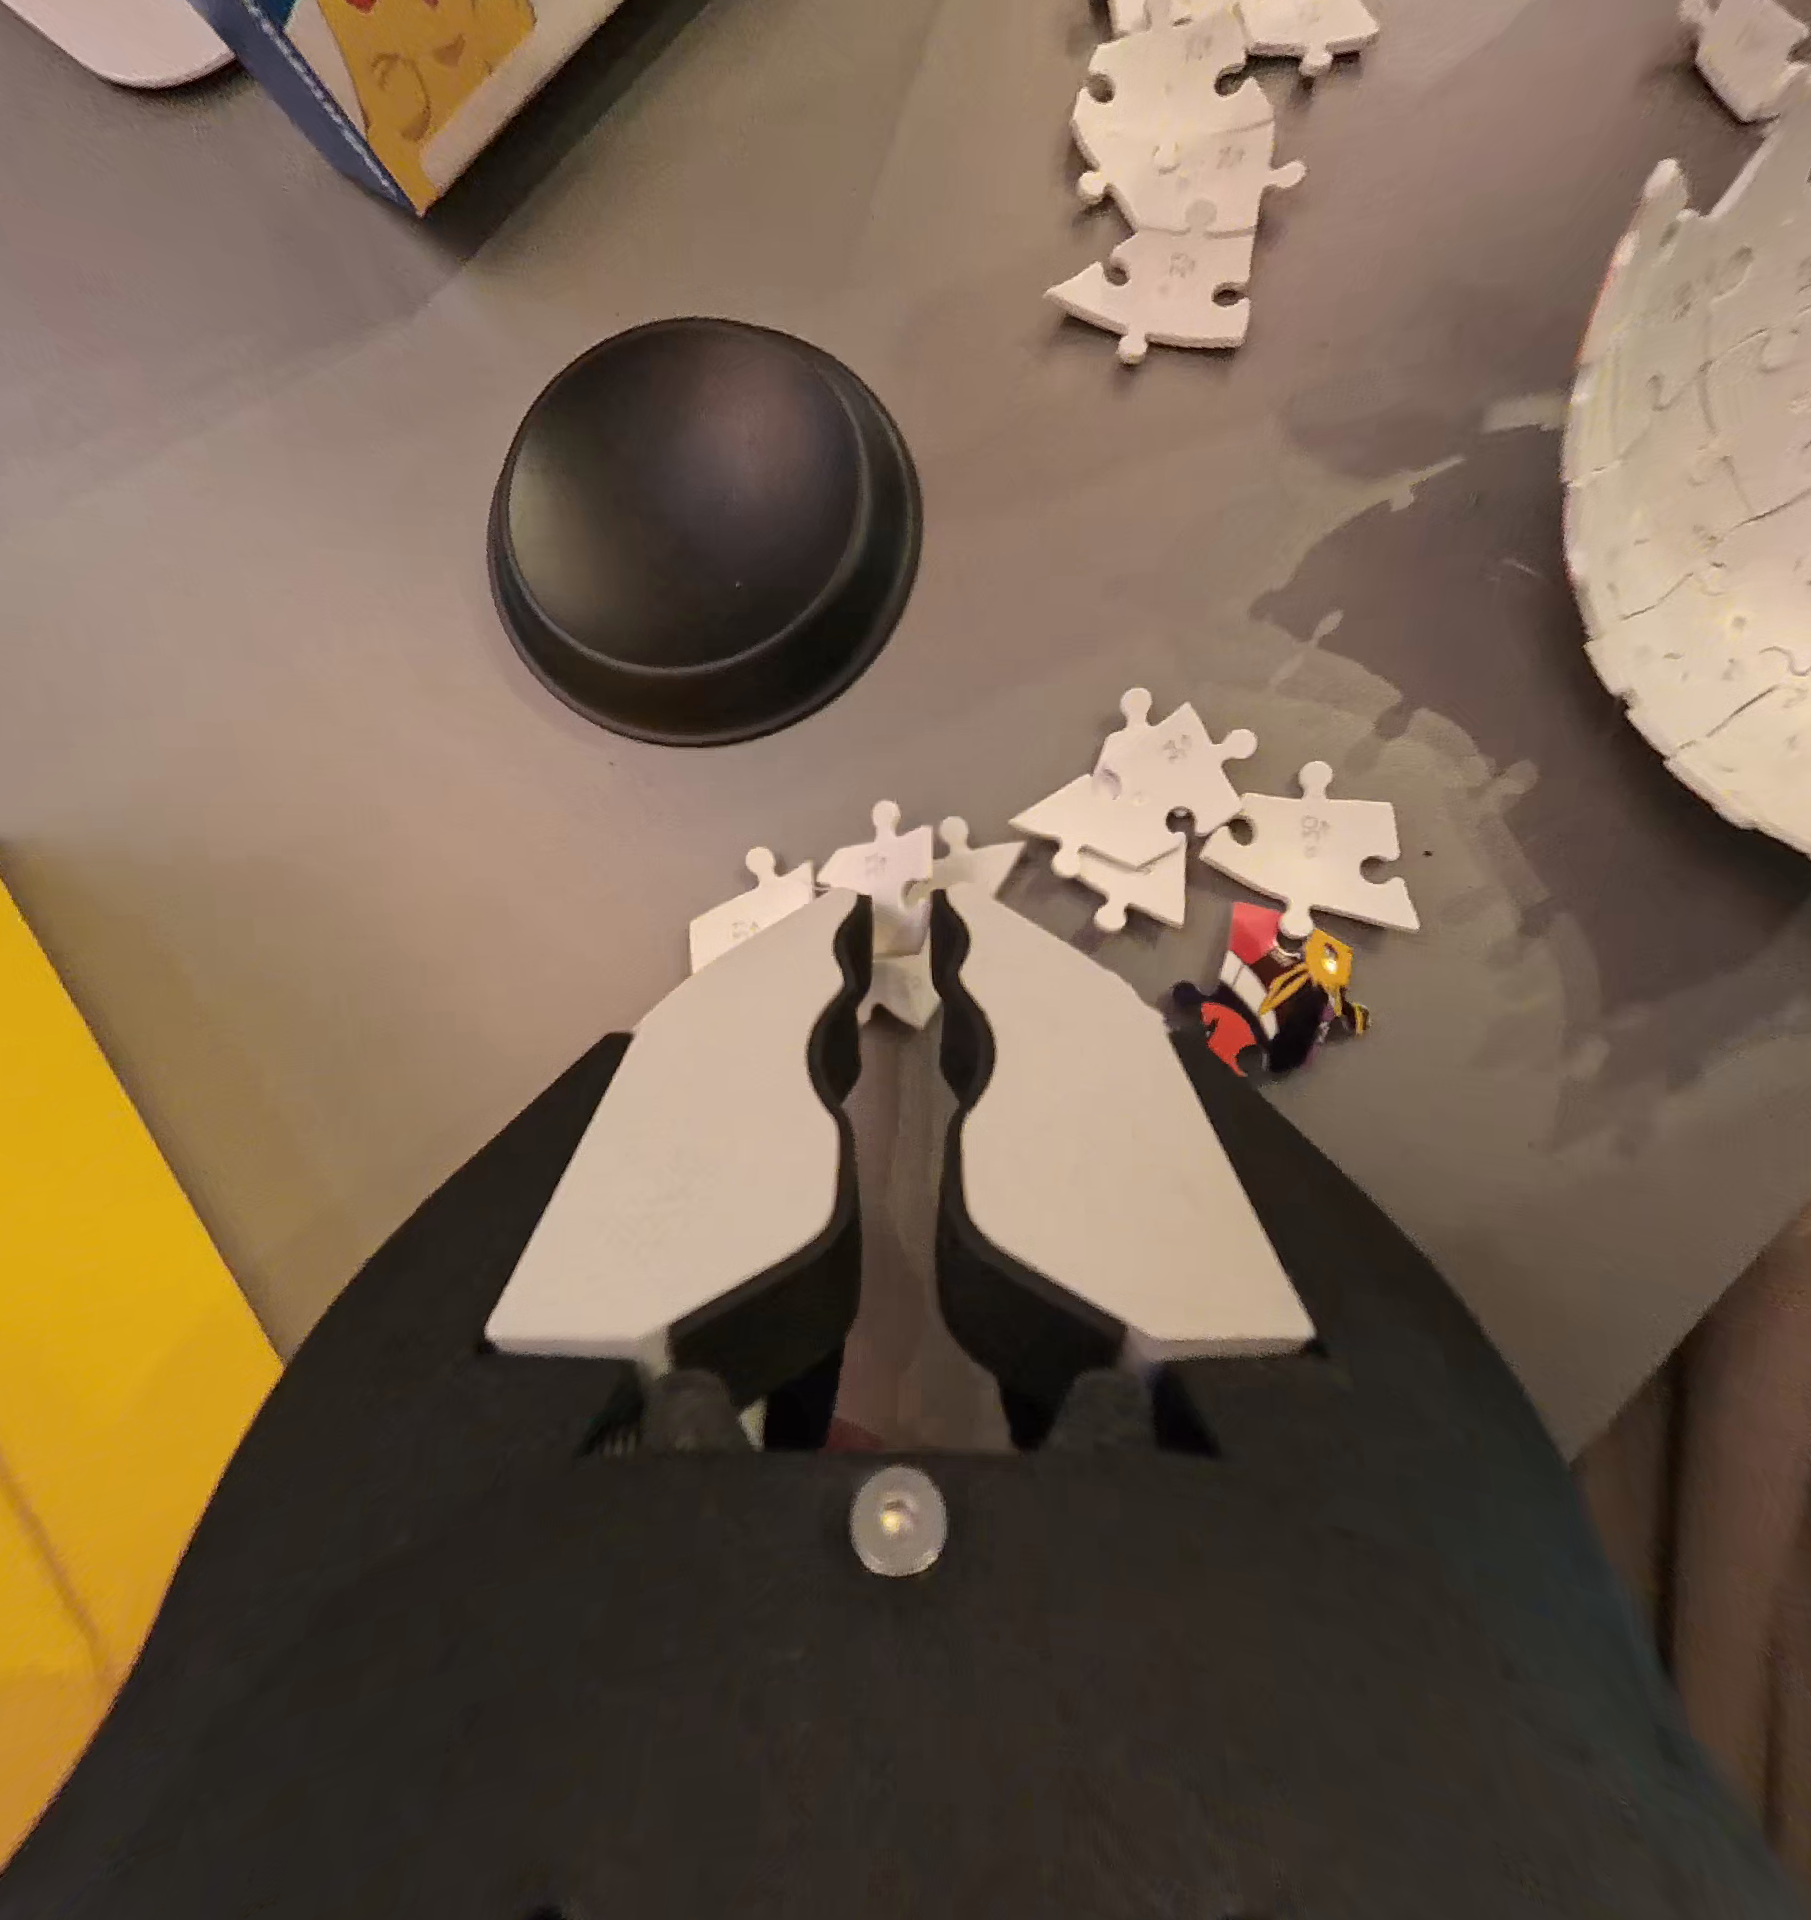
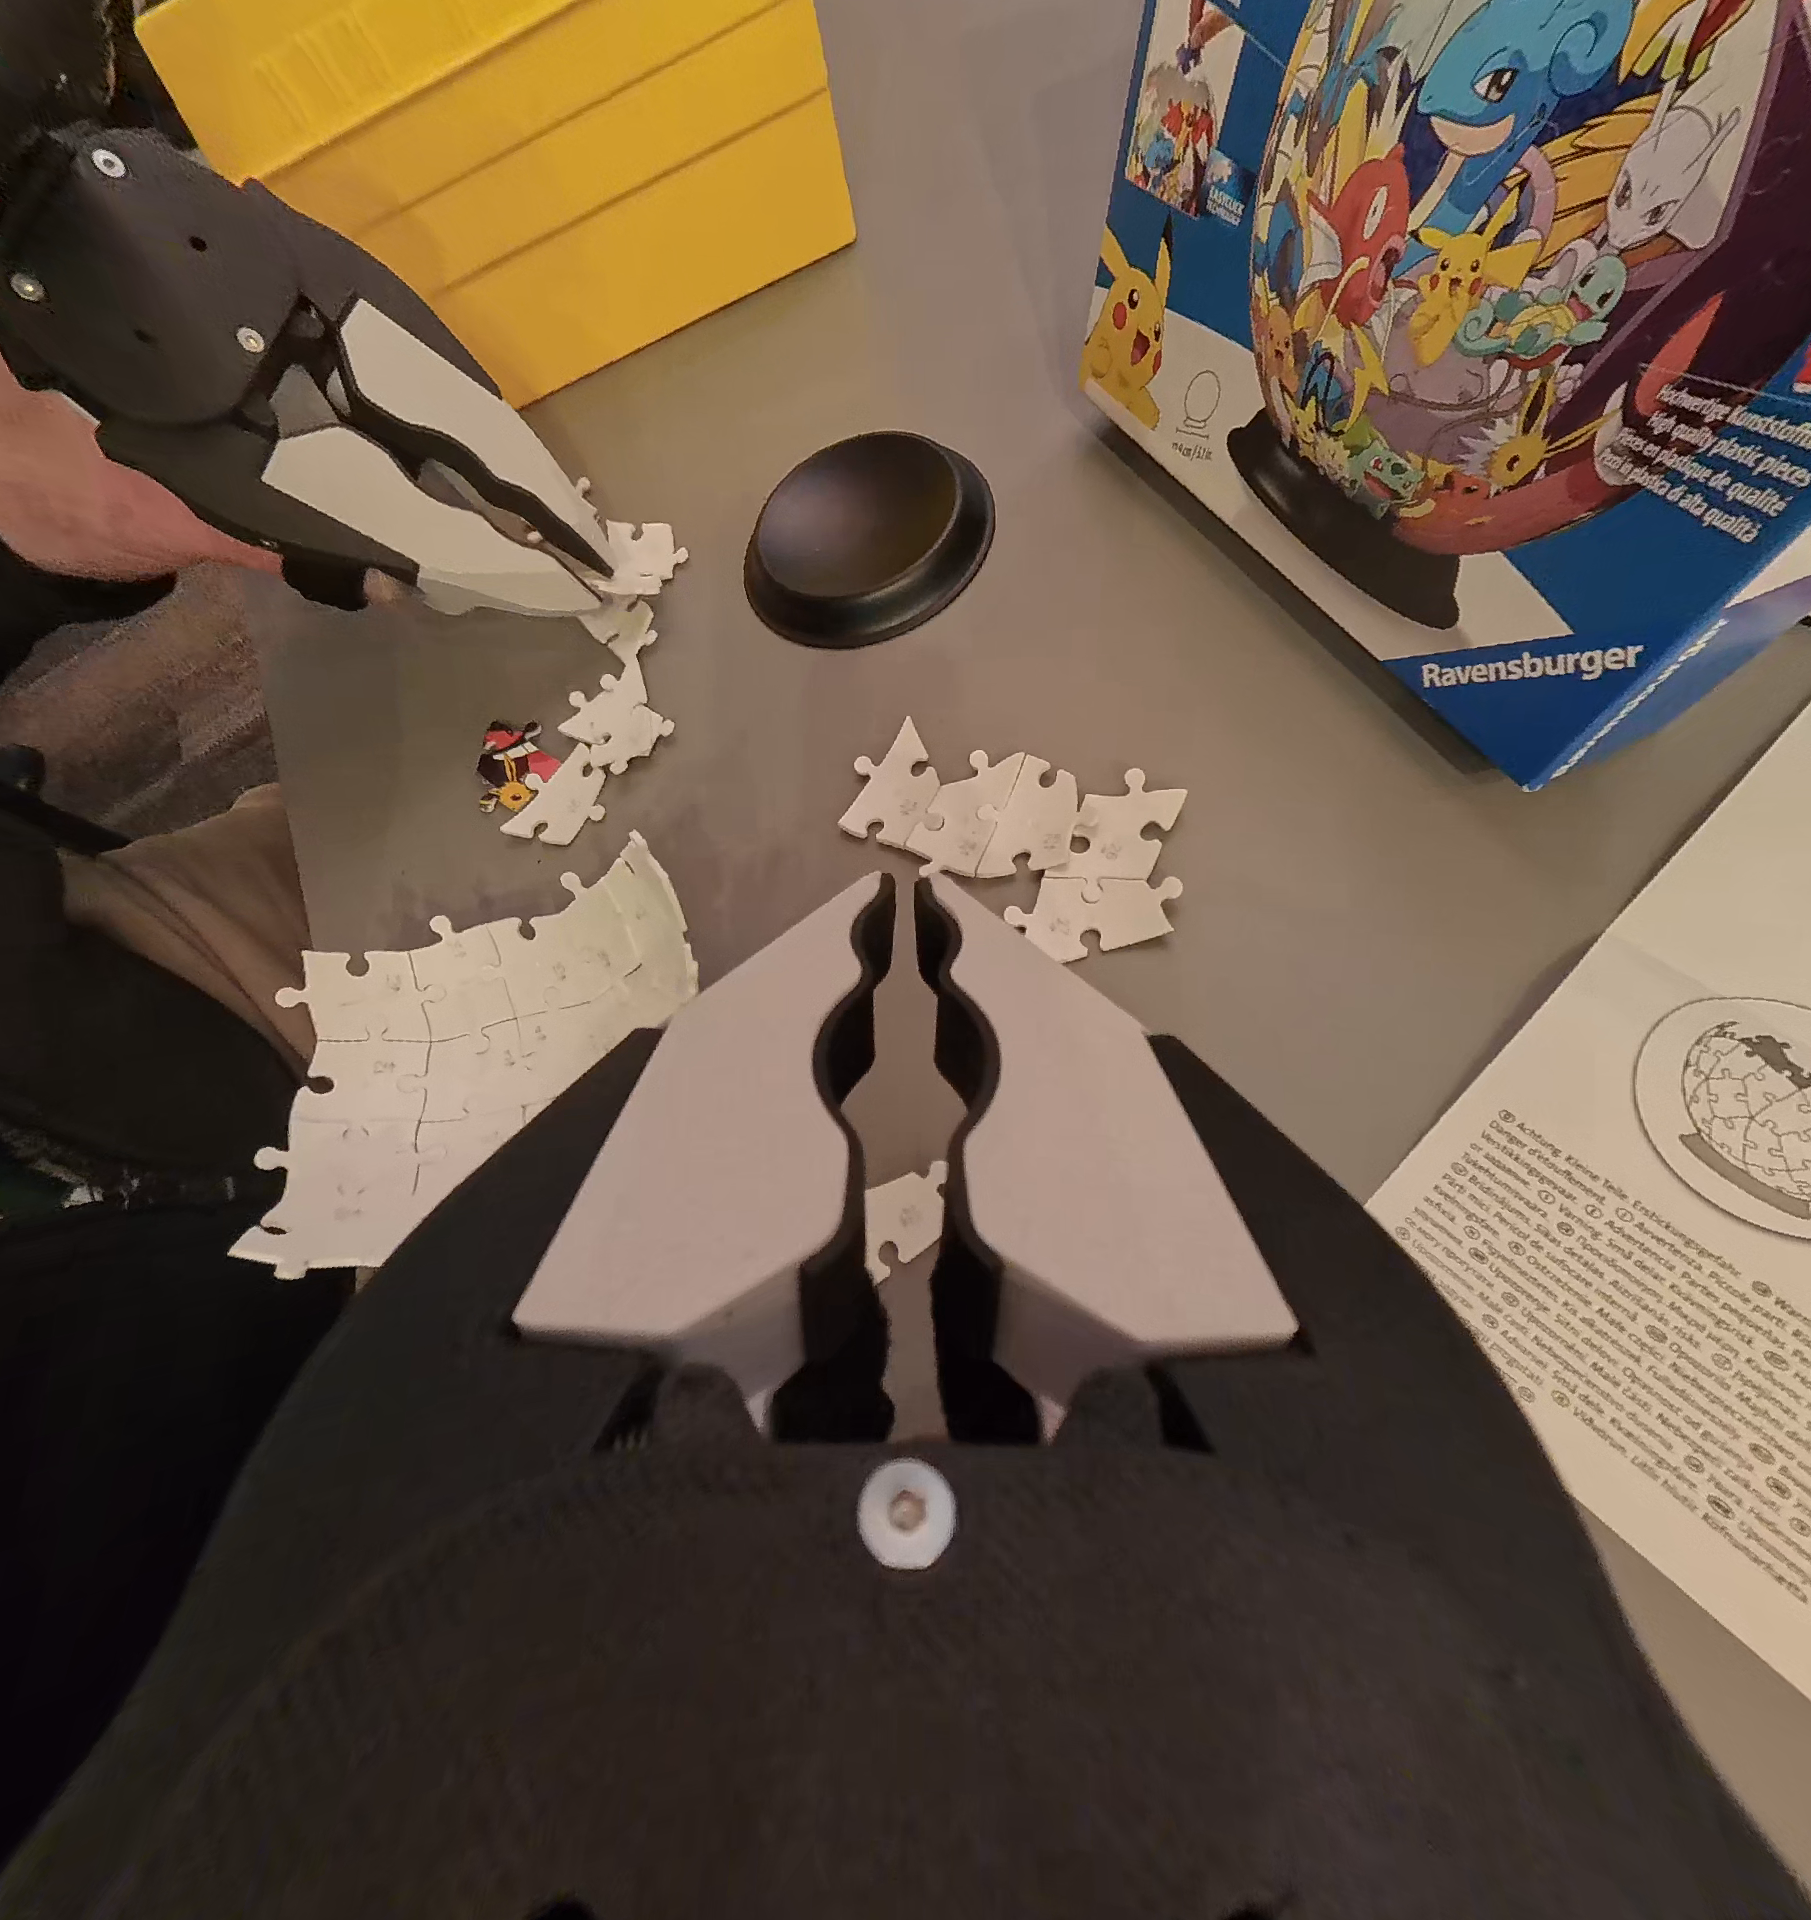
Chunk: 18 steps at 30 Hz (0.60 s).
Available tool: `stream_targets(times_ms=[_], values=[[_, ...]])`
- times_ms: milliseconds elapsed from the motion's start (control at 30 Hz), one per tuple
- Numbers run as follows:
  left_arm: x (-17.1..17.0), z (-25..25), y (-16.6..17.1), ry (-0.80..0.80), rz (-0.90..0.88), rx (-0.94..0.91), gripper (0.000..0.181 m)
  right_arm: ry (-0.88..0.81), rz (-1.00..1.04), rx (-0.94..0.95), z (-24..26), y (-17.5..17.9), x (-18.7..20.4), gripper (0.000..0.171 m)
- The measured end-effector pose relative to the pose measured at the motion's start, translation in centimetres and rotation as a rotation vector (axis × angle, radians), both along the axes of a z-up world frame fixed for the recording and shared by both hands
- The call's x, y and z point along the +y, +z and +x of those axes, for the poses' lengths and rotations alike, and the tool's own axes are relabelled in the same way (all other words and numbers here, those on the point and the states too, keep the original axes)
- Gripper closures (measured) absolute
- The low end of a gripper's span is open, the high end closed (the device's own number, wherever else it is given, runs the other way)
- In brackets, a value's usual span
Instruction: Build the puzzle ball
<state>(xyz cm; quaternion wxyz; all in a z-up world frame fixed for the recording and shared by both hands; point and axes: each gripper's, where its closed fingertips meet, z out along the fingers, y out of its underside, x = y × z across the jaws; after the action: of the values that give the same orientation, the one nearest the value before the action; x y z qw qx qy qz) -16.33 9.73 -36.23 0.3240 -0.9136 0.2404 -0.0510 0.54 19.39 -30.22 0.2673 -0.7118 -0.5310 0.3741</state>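
- Your left gripper (image 1: pixel 899 914) pinches a white puzzle piece (image 1: pixel 896 883) from the loose cluster, to carry it to the curved shell (image 2: pixel 444 1070).
- Your right gripper (image 2: pixel 906 894) hovers nearly clenched, empty, near spare pieces (image 2: pixel 1015 831).

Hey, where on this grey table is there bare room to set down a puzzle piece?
Bare tabletop lies between the round black stand, the colourful puzzle box and the joined white pieces. It is crowded on the left, where the left gripper meets a trail of loose white pieces above the curved assembled shell.
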Motion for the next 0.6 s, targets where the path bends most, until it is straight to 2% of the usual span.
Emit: stream_targets(times_ms=[233,500,533,600], values=[[-1.2,-1.3,2.0,0.028,0.079,-0.022,0.179,-0.002,0.002,0.002,0.1,0.2,0.0,0.169],[-3.0,-3.1,1.1,0.034,0.022,0.086,0.179,0.011,0.004,-0.009,-0.1,0.1,-0.3,0.169],[-3.2,-2.9,0.9,0.027,0.013,0.081,0.178,0.011,0.006,-0.009,-0.1,0.2,-0.3,0.169],[-3.5,-2.6,0.4,0.018,-0.025,0.082,0.162,0.009,0.008,-0.008,0.0,0.3,-0.3,0.169]])
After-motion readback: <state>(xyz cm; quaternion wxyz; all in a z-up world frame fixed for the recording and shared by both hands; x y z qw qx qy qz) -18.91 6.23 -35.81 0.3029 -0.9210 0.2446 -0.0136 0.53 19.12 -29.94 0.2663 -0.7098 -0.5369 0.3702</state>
